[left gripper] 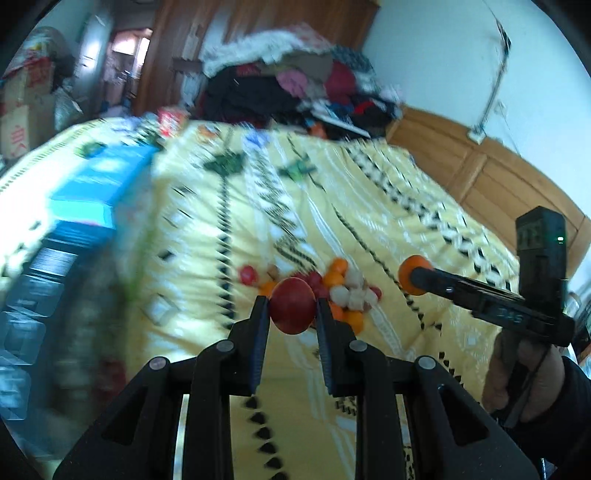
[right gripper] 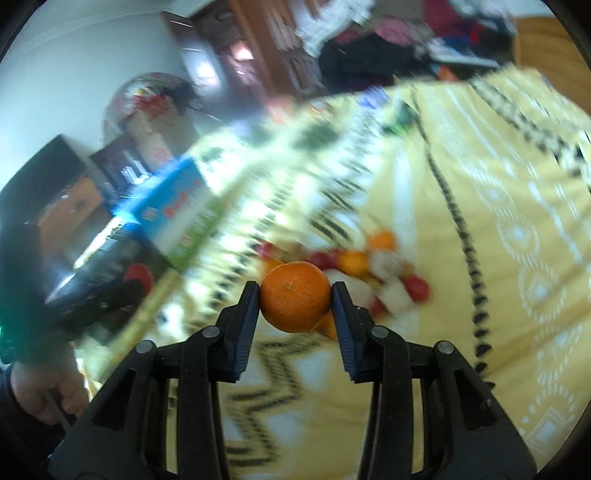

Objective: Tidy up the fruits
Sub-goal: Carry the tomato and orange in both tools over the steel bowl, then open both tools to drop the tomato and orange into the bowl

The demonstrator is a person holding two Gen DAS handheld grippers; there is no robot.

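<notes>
The left gripper (left gripper: 291,308) has its 2 black fingers (left gripper: 260,317) pressed on a red fruit (left gripper: 291,310), 1 on each side, and the fruit is lifted free above the bed; the right gripper (right gripper: 295,299) grips an orange mandarin (right gripper: 295,297) the same way, its blue-edged pads touching both flanks of the peel. From the left wrist camera the right gripper shows from the side near the right edge of the bed, with the mandarin at its tip and a hand (left gripper: 517,376) in a dark sleeve around the handle; from the right wrist camera the left gripper appears at the left, with the red fruit at its tip. Below both grippers lies the pile of fruits (left gripper: 343,291), red, orange and pale pieces touching each other, on the yellow patterned bedcover (left gripper: 369,206), about in the middle of the bed. Near the left edge of the bed stands a blue box (left gripper: 96,184), and just beside it a dark tray (left gripper: 40,266), blurred. At the far edge of the bed, clothes (left gripper: 295,88) are heaped before a wooden wardrobe (left gripper: 229,22).
</notes>
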